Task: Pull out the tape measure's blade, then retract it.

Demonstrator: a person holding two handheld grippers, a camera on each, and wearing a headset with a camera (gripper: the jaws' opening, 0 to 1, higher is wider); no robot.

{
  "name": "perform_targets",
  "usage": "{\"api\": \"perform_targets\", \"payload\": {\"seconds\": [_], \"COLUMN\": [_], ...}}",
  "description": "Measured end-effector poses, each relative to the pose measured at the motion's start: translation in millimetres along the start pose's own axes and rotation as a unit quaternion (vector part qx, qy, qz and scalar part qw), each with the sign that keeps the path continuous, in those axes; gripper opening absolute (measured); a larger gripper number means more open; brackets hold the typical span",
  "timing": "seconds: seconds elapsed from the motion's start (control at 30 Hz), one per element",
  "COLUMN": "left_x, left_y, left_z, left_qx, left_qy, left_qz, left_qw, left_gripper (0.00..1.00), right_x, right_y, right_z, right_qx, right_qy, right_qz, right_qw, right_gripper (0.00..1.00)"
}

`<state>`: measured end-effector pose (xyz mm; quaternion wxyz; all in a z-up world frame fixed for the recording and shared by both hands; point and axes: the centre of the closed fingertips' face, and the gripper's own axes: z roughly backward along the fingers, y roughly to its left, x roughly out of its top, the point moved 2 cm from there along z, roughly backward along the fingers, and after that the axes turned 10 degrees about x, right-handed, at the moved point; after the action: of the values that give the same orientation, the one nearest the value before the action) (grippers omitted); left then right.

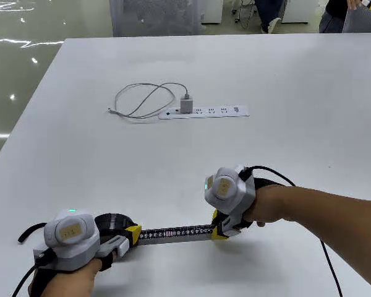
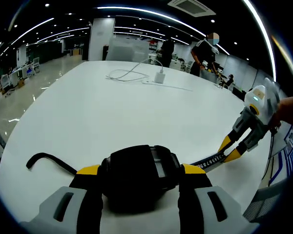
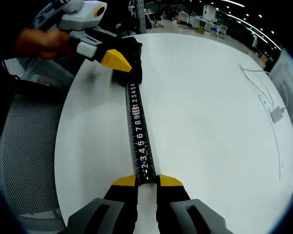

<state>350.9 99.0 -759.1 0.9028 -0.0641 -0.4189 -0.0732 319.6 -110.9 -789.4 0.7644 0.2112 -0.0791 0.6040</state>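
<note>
Two grippers are used: the tape measure's case [image 1: 114, 223] is clamped on the table [image 1: 173, 68] by the left gripper [image 2: 140, 169] as an anchor, while the partly extended blade [image 3: 138, 126] is pinched at its end between the jaws of the right gripper [image 3: 146, 181].

Left grey-and-white gripper with yellow-tipped black jaws [image 1: 125, 239]: jaws clamped on either side of the black tape measure case [image 2: 139, 178]. Right gripper [image 1: 218, 231], same build: jaws pinched on the end of the numbered steel blade [image 3: 139, 131]. Tips face each other, apart. Left hand [image 1: 67, 282] grips behind its gripper. Right hand [image 1: 269, 204] and bare forearm [image 1: 334, 216] trail behind theirs.
</note>
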Motion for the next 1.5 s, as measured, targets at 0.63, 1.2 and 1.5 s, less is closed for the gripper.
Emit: {"api": "perform_targets", "payload": {"seconds": [0.63, 1.2, 1.5], "left_x": [-0.8, -1.4, -1.0], "left_y": [-0.4, -1.1, -1.4], "left_z": [-0.1, -1.0, -1.3], "left_qx": [-0.001, -0.001, -0.001], "left_qy": [0.003, 0.004, 0.005], "left_qz": [-0.001, -0.005, -0.007], "left_qw": [1.0000, 1.0000, 1.0000], "left_gripper": [0.58, 0.59, 0.59], "right_x": [5.4, 11.3, 14.0], "right_y": [0.3, 0.4, 0.8], "right_z": [-2.9, -5.3, -5.7], "right_qx": [-0.004, -0.008, -0.011], "right_qy": [0.002, 0.008, 0.015], "right_qz": [0.003, 0.006, 0.008], "right_qw": [1.0000, 0.9999, 0.9998], "right_gripper": [0.10, 0.10, 0.10]}}
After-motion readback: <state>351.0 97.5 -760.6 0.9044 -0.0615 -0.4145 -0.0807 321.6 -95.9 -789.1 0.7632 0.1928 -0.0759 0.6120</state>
